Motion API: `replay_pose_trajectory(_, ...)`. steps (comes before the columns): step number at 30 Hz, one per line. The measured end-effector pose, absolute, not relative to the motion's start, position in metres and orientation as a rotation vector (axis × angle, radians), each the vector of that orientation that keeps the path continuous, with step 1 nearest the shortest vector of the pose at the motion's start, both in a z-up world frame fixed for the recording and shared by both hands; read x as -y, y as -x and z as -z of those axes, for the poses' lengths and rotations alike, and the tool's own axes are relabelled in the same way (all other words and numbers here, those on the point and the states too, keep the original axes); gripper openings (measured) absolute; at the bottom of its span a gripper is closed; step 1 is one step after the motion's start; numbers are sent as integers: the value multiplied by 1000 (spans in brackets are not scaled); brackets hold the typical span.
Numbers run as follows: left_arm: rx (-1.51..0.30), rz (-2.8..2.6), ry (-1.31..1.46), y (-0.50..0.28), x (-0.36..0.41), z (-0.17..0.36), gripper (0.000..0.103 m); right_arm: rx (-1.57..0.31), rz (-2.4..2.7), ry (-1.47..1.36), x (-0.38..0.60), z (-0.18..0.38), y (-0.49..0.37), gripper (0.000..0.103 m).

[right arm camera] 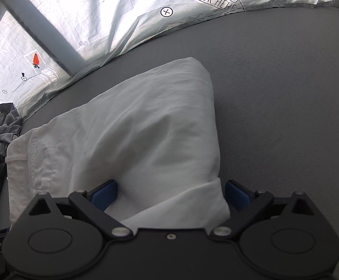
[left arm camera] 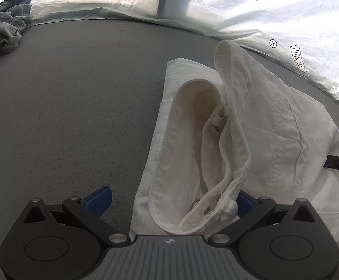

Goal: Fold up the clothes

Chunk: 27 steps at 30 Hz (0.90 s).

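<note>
Right now both tongs are wide open and hold nothing. The left tongs (left arm camera: pixel 169 200) sit at the waist end of the white trousers (left arm camera: pixel 216 128). The waistband (left arm camera: pixel 230 179) stands up between the two blue pads, and its frayed tip touches the right pad (left arm camera: pixel 245 201). The left pad (left arm camera: pixel 99 200) is over the bare grey bench (left arm camera: pixel 64 105).

The right tongs (right arm camera: pixel 171 194) sit at the other end, where the folded leg part (right arm camera: pixel 146 128) lies. A fold of white cloth rises between their blue pads too.

So the trousers run long from one pair of tongs to the other, and each pair is already at its own end. I think the next move is to pinch both ends and bring one end over the other.

Farther off, a crumpled grey garment (left arm camera: pixel 1 32) lies at the bench's far left edge. Behind the bench hangs a pale printed sheet (right arm camera: pixel 122 11) with light coming through it.
</note>
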State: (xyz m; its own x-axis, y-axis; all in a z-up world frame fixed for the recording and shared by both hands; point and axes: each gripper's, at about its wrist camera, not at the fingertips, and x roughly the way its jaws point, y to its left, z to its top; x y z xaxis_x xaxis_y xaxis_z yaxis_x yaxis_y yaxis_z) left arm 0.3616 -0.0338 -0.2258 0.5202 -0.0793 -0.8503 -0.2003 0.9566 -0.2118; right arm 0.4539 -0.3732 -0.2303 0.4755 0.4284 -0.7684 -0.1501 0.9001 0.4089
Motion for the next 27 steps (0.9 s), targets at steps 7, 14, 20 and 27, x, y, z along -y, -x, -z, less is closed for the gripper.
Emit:
replay_pose_trajectory(7, -934, 16, 375, -345, 41, 221, 52, -988, -455, -370, 378, 224, -443, 43)
replay_pose_trajectory(14, -817, 28, 374, -332, 59, 185, 29, -882, -483, -383, 377, 188, -426, 16)
replay_pose_trajectory(20, -702, 136, 294, -328, 118, 143, 27, -780, -469, -418, 412, 147, -421, 16)
replay_pose_trajectory(27, -621, 295, 265, -358, 214, 86, 27, -656, -409, -354, 481, 95, -419, 16)
